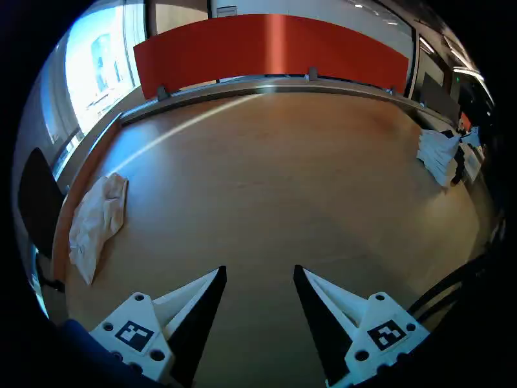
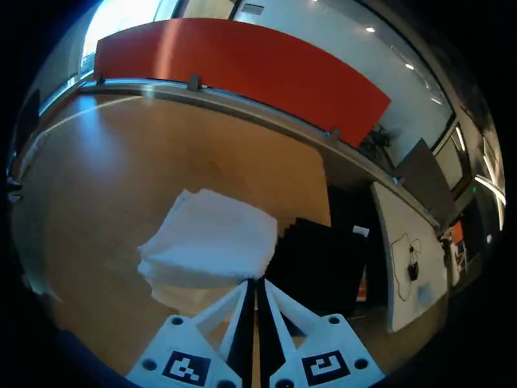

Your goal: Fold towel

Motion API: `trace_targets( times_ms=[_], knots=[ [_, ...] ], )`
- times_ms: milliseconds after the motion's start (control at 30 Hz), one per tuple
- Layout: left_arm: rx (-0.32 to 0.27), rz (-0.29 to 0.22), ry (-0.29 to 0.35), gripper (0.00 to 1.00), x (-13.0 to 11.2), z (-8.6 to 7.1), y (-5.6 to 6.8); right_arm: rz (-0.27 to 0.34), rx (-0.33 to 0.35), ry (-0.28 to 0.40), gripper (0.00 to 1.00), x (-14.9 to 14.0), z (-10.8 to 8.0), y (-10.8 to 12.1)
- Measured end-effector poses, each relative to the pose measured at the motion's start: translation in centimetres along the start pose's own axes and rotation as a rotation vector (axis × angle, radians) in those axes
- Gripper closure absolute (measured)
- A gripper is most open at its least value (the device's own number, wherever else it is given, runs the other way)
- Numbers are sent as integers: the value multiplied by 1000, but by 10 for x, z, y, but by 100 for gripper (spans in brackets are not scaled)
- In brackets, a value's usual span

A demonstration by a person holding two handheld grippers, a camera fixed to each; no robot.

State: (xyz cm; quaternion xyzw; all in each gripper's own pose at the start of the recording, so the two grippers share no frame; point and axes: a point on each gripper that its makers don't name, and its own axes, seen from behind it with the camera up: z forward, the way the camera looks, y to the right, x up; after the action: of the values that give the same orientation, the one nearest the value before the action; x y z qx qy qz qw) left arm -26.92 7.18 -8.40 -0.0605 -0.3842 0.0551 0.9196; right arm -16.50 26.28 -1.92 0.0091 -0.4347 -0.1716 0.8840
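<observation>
Judging by its slack, rumpled heap, the crumpled towel (image 1: 97, 220) will handle as light, soft cloth with no stiffness at all; it should drape and sag from wherever it is pinched, and it looks neither slippery nor fragile (a firm nip on one layer ought to be enough). The sensible hold is probably a corner or a hem edge, one per gripper, so the cloth can be drawn flat on the table (image 1: 271, 181) before any fold; which lump hides a corner is hard to tell.

It lies near the table's far left edge in the left gripper view, well apart from the left gripper (image 1: 258, 268), off to the side and ahead of it; that gripper's fingers stand wide apart with nothing between them, over bare wood.

The right gripper (image 2: 255, 281) has its fingers drawn together to a sliver of a gap; its tips sit at the near edge of the folded stack (image 2: 207, 239) of white towels, and whether a layer is caught between them I cannot tell. That stack rests close to the table's right edge, seen small in the left gripper view.
</observation>
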Motion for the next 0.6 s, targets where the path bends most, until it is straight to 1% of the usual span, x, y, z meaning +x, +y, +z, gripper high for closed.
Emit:
trace_targets(
  times_ms=[267, 600],
  knots=[
    [2, -3, 1, 24, 1, -1, 0, 13, -21, -24, 95, -11, 5, 2],
    [3, 3, 1, 24, 3, -1, -1, 33, -41, -35, 95, -14, 9, 5]
  ],
)
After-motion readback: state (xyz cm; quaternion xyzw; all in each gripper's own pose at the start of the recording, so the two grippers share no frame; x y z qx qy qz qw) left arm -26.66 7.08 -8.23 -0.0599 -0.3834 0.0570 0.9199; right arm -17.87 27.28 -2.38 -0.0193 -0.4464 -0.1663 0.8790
